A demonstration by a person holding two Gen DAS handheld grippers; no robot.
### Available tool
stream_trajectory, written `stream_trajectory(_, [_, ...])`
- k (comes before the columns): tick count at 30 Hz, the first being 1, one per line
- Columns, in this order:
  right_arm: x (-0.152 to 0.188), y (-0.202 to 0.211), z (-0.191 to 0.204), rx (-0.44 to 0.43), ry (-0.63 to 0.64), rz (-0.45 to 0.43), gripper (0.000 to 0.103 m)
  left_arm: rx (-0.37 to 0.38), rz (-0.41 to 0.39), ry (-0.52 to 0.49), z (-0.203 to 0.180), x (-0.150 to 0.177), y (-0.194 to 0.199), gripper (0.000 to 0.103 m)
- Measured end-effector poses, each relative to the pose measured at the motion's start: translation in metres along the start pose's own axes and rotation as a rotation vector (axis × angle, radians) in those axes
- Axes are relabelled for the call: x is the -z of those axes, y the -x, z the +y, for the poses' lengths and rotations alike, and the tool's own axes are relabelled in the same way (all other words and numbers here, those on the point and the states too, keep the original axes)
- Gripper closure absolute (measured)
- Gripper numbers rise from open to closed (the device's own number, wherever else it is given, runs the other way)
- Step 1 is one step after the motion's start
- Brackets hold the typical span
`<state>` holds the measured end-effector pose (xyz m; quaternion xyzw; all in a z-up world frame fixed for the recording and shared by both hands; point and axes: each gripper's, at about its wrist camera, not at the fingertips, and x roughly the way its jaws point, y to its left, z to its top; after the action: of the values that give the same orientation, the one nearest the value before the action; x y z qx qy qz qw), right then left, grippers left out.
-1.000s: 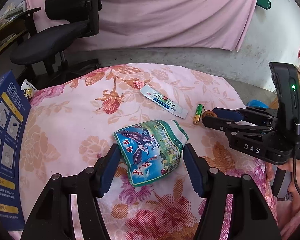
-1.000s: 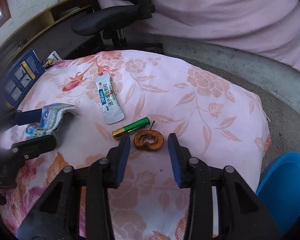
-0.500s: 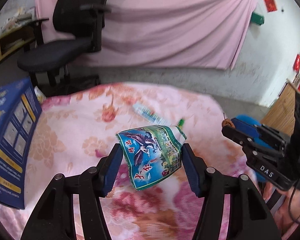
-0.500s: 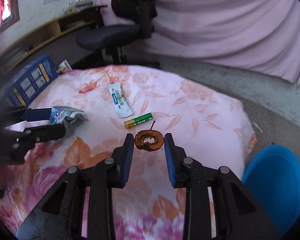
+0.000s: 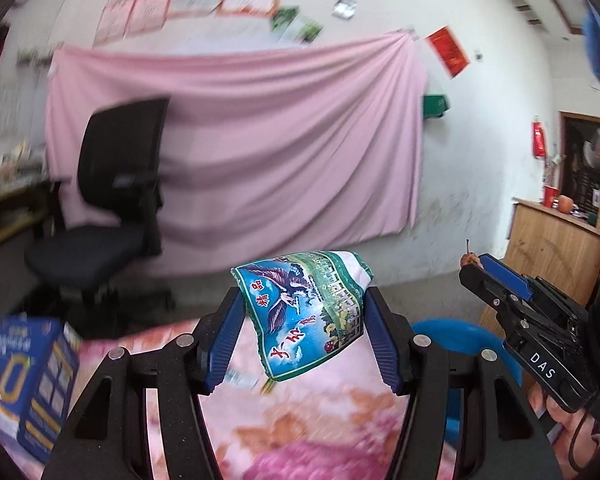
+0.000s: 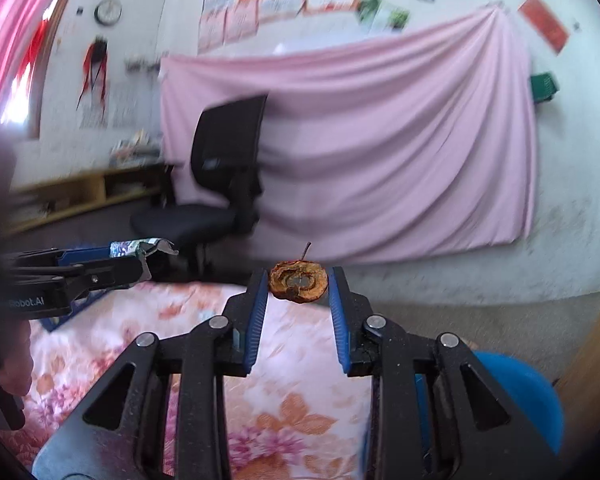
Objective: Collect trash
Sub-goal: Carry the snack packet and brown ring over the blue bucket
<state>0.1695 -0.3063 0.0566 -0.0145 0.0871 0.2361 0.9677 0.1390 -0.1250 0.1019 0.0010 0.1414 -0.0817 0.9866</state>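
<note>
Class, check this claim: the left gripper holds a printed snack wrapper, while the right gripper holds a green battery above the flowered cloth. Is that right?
Not quite. The right gripper holds a dried brown fruit slice with a stem, not a battery, as the right wrist view shows. The left gripper does hold the printed snack wrapper.

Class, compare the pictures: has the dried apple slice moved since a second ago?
Yes. The dried apple slice, gripped by the right gripper, has risen off the floral cloth.
</note>
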Motion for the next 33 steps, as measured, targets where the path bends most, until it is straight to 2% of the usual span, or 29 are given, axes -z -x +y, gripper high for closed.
stream_trajectory(7, [-0.009,0.040,-0.024,0.111,-0.021,-0.144,0.044,0.076,-0.090,-0.097,-0.052,-0.018,0.004,0.049])
stream_trajectory(12, [-0.011,0.063,-0.043,0.192,-0.044,-0.181,0.044,0.121,-0.101,-0.166,-0.087,-0.020,-0.005,0.048])
stream_trajectory(15, [-0.010,0.078,-0.057,0.234,-0.060,-0.183,0.044,0.153,-0.087,-0.169,-0.103,-0.017,-0.014,0.048])
stream_trajectory(20, [-0.007,0.090,-0.082,0.287,-0.127,-0.159,0.044,0.198,-0.042,-0.150,-0.124,-0.013,-0.031,0.048])
stream_trajectory(25, [-0.004,0.088,-0.102,0.325,-0.202,-0.099,0.044,0.212,0.006,-0.162,-0.139,-0.009,-0.046,0.048])
stream_trajectory(33, [0.013,0.076,-0.121,0.335,-0.269,0.018,0.044,0.239,0.109,-0.133,-0.146,0.002,-0.071,0.048])
